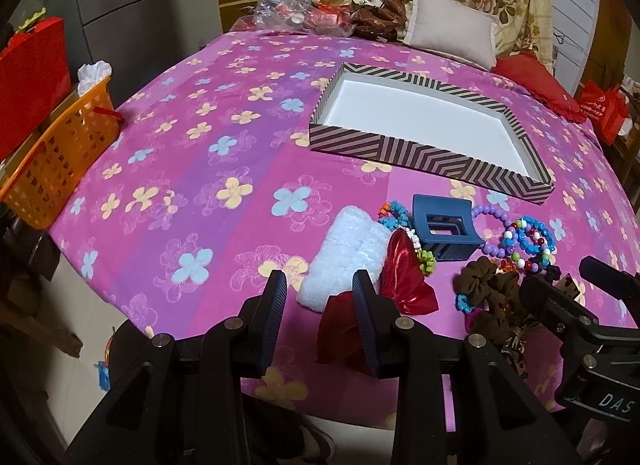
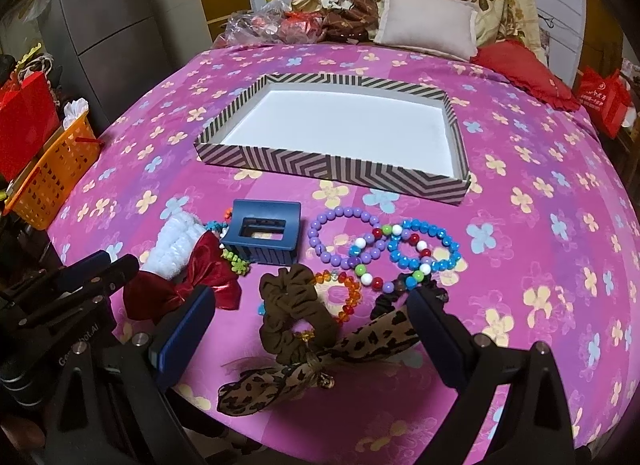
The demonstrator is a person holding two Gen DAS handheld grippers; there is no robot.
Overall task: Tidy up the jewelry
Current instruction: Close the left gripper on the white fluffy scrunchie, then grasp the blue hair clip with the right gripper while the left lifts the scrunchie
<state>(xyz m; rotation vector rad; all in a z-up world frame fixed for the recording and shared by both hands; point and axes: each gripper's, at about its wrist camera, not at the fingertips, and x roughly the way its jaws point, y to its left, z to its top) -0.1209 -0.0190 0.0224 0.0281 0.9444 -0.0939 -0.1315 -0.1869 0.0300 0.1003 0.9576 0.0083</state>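
A striped shallow box with a white inside lies on the pink flowered bedspread. In front of it lies a pile: a blue hair claw, a white fluffy band, a red bow, bead bracelets, a brown scrunchie and a leopard bow. My left gripper is open and empty near the white band and red bow. My right gripper is open wide and empty, with the scrunchie and leopard bow between its fingers.
An orange basket stands at the bed's left edge beside a red bag. A pillow, a red cushion and clutter lie at the far end.
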